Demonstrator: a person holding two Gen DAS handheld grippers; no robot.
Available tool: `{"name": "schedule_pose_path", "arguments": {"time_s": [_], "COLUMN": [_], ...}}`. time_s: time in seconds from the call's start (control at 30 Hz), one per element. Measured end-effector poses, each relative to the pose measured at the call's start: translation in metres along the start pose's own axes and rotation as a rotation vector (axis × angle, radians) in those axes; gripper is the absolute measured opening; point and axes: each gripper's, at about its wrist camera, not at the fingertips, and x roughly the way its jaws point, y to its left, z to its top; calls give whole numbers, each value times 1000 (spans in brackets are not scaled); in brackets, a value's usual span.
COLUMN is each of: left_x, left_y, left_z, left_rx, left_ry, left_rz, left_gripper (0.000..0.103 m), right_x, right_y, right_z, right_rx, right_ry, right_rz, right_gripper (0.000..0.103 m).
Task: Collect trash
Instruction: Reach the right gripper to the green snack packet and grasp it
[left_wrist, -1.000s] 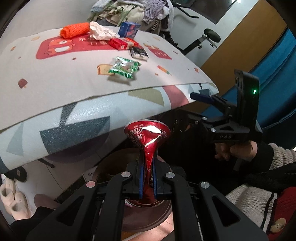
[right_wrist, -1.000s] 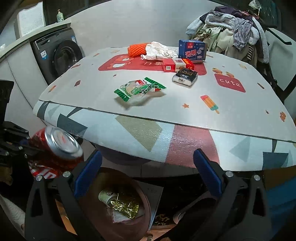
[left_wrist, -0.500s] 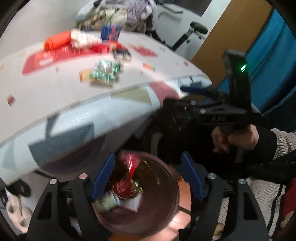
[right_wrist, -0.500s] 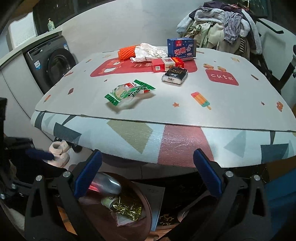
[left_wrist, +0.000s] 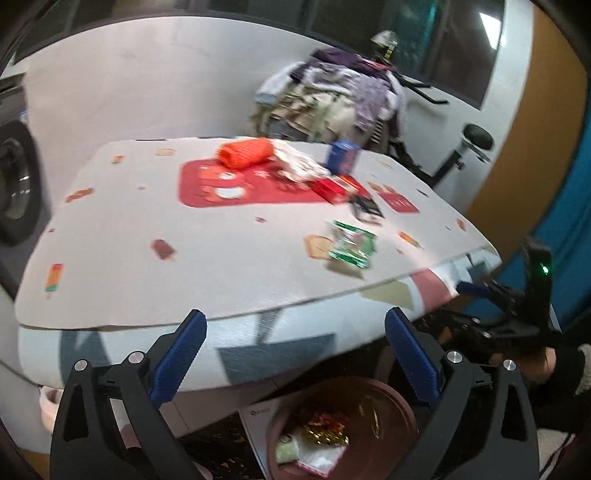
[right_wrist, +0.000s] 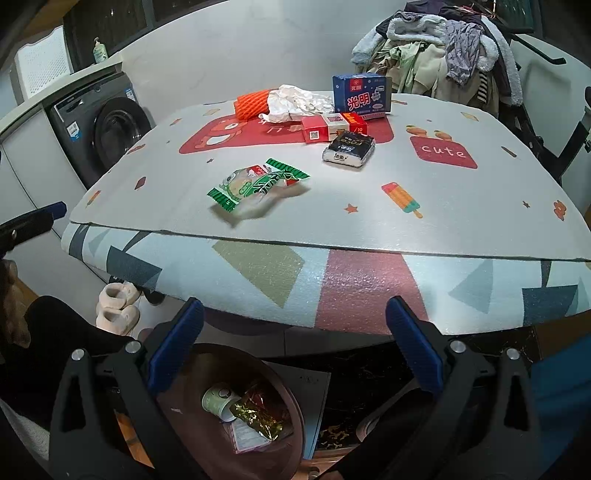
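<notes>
Left wrist view shows the left gripper (left_wrist: 293, 354) with jaws opening and nothing between them, poised above the brown bin (left_wrist: 388, 397) below the table edge. The right gripper (right_wrist: 293, 341) also stands spread and empty, while the green wrapper (right_wrist: 258, 182) waits on the table (right_wrist: 369, 221), probably next.

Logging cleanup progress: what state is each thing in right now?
Left claw: jaws opening, nothing between them.
Right claw: open, empty.
Round brown trash bin: on the floor, holding litter.
Green-and-white snack wrapper: flat on the table, uncollected.
Crumpled white paper: on the table, uncollected.
</notes>
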Motion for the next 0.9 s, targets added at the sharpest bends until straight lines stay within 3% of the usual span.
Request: {"name": "schedule_pose_path", "arguments": {"time_s": [0.37, 0.8, 0.87, 0.9], "left_x": [-7, -8, -8, -7], "left_y": [42, 84, 91, 92], "left_z": [13, 12, 11, 11], "left_rx": [-86, -185, -199, -203], "left_ry": [-46, -58, -56, -54], "left_rz": [88, 161, 172, 176], "left_gripper": [95, 95, 95, 95], "right_x": [16, 101, 116, 123], "right_y": [1, 37, 41, 43], "right_z": [24, 100, 110, 114], "right_rx": [26, 134, 140, 132], "right_ry": [34, 138, 155, 172], "right_rz": [-9, 46, 32, 18], "right_gripper": [97, 95, 90, 81]}}
